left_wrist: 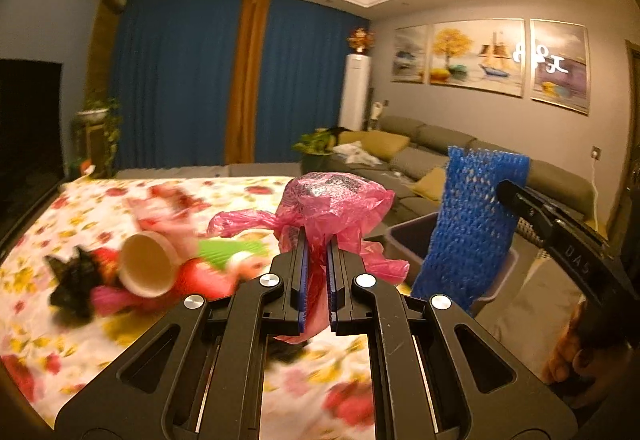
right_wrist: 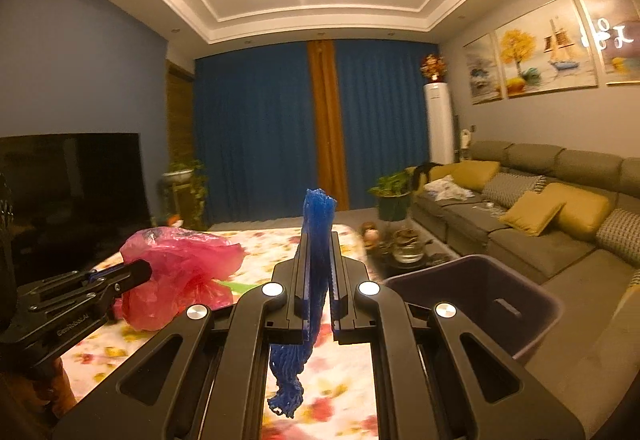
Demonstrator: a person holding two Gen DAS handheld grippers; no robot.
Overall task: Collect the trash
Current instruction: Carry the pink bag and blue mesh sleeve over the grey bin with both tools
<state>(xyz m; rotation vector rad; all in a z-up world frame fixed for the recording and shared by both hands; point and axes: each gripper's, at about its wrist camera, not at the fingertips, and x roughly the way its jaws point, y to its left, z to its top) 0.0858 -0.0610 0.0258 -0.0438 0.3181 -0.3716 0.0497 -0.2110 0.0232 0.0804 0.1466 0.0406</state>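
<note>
My left gripper (left_wrist: 317, 240) is shut on a crumpled pink plastic bag (left_wrist: 332, 199), held above the flowered tablecloth (left_wrist: 60, 320). The same pink plastic bag (right_wrist: 180, 272) shows at the left of the right wrist view, with the left gripper (right_wrist: 136, 274) clamped on it. My right gripper (right_wrist: 319, 240) is shut on a blue foam net sleeve (right_wrist: 318, 224), which hangs down between the fingers. In the left wrist view that blue net (left_wrist: 472, 215) hangs in the right gripper (left_wrist: 508, 195) just over the dark bin (left_wrist: 404, 236). The dark bin (right_wrist: 480, 292) stands off the table's right edge.
On the tablecloth lie a tipped paper cup (left_wrist: 148, 264), a green wrapper (left_wrist: 232, 252), a black scrap (left_wrist: 72, 276) and red and pink litter. A grey sofa (right_wrist: 540, 224) with yellow cushions runs along the right wall. A television (right_wrist: 68, 183) stands at the left.
</note>
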